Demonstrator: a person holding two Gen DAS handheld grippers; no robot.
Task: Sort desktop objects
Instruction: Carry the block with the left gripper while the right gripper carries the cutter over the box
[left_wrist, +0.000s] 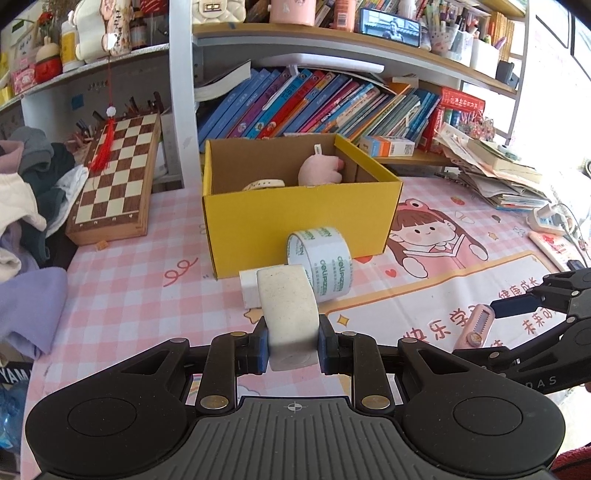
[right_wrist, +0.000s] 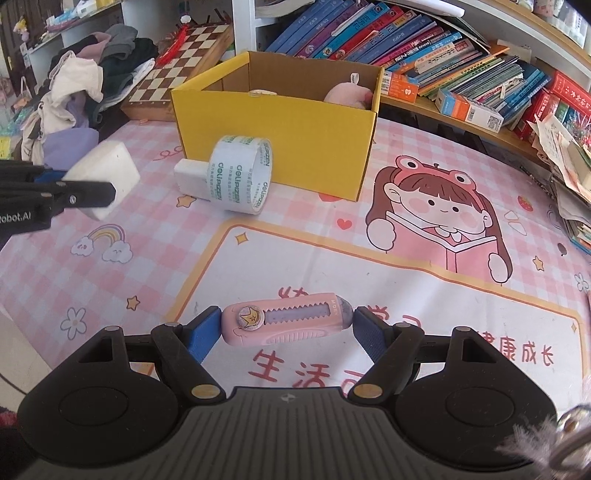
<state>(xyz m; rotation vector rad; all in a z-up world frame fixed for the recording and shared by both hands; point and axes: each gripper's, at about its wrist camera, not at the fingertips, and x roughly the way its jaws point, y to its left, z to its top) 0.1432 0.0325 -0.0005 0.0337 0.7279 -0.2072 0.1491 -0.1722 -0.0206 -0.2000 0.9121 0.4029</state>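
Evidently the sorting is part done, since the yellow box (left_wrist: 295, 218) ahead of both grippers already holds a pink plush toy (left_wrist: 320, 170) and a pale ring-shaped thing, while several items are not yet in. The left gripper (left_wrist: 292, 345) is clamped on a white block (left_wrist: 291, 314), its blue pads (left_wrist: 261, 345) pressed against the block's two sides, and in the right wrist view the block looks to be carried clear of the mat. Straight ahead of it, between gripper and box, stands a roll of clear tape (left_wrist: 321, 262) on edge, touching or just beside a small white block (left_wrist: 249, 290) that lies at the box's front wall. The right gripper (right_wrist: 288, 326) is spread wide around a pink utility knife (right_wrist: 286, 323) lying crosswise between its fingertips; the left pad looks to touch the knife's end and the right pad sits just off the other end, so I judge it about to close, not yet holding. The step in hand seems to be a double pick: block secured, knife being bracketed. Next the left gripper would need to lift over the tape roll and the near wall before letting go inside the box, and the right needs a firm squeeze along the knife's length, which could slip on its rounded tip. Both grippers point forward toward the box, the left level and raised, the right low over the pink cartoon mat (right_wrist: 406, 177).
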